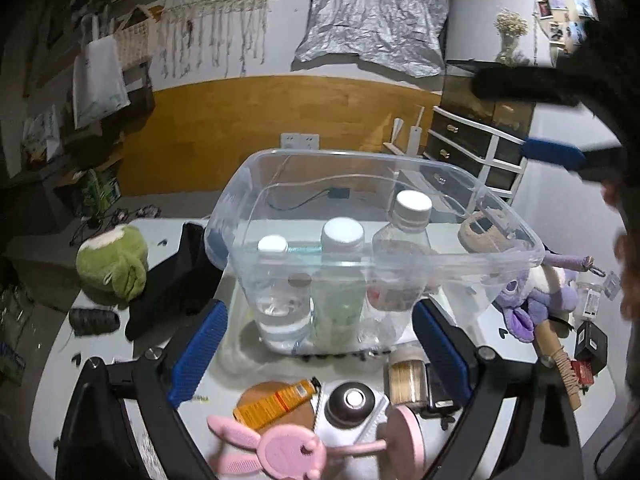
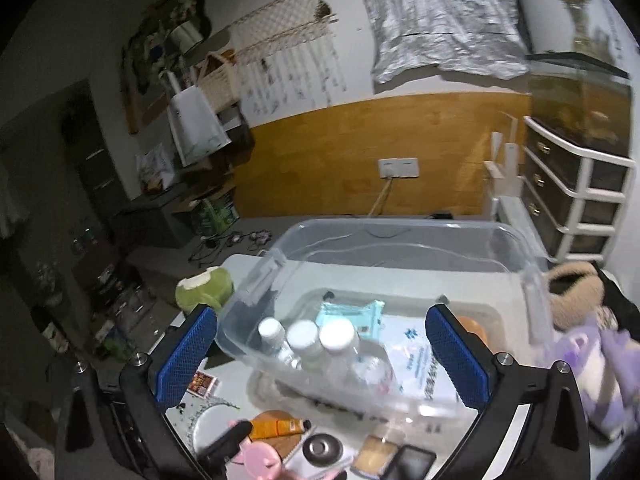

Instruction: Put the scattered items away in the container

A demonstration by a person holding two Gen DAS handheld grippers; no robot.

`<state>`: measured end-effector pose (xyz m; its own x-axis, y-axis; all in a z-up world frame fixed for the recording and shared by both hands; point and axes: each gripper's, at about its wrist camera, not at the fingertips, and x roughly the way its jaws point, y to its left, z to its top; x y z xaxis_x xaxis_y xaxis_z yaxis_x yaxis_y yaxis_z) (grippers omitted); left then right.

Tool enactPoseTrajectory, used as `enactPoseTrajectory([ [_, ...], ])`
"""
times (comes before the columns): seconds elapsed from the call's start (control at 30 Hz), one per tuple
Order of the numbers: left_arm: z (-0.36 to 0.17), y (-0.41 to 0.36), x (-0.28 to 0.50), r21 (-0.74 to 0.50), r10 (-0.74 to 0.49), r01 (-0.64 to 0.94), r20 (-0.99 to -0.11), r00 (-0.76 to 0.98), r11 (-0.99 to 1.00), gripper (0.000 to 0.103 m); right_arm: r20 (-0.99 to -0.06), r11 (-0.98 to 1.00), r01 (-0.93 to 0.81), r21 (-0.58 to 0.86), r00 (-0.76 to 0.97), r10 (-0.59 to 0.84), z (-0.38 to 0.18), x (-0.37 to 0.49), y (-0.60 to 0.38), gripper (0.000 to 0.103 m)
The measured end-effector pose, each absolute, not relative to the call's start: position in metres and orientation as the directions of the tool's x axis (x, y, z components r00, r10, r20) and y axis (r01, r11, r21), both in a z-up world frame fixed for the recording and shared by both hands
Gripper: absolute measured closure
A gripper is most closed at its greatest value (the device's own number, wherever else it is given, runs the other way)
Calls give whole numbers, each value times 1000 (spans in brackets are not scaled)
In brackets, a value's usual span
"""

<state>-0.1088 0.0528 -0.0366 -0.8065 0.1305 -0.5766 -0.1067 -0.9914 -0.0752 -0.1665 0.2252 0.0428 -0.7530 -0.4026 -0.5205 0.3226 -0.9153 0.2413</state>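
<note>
Left wrist view: the left gripper point(image 1: 318, 344) stands spread and empty before the clear plastic bin point(image 1: 500, 236), where three white-capped bottles point(image 1: 344, 264) stand upright. An orange tube point(image 1: 276, 400) and a pink rabbit mirror point(image 1: 288, 450) lie loose on the white table point(image 1: 56, 344) — likely next, best pinched mid-body.

Right wrist view: the right gripper point(image 2: 324, 356) hangs parted, holding nothing, over the bin's near wall — approach low.

A lived-in bedroom: macramé hanging point(image 1: 216, 20), drawer chest point(image 1: 476, 152) and photo board point(image 1: 568, 4) (dimly lit).
</note>
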Motion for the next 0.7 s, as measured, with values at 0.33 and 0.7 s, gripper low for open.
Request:
enactPoseTrajectory([
  [0.33,-33,72,-72,-41,23,2,-579,-815,-999,0,-536,-937,206,281,-777,-331,10,-97,249,0],
  [0.7,-35,99,-28,-17,92,-102,-591,-801,-995,0,-565,-951,118,284,-781,-266,-6,-38,271,0],
])
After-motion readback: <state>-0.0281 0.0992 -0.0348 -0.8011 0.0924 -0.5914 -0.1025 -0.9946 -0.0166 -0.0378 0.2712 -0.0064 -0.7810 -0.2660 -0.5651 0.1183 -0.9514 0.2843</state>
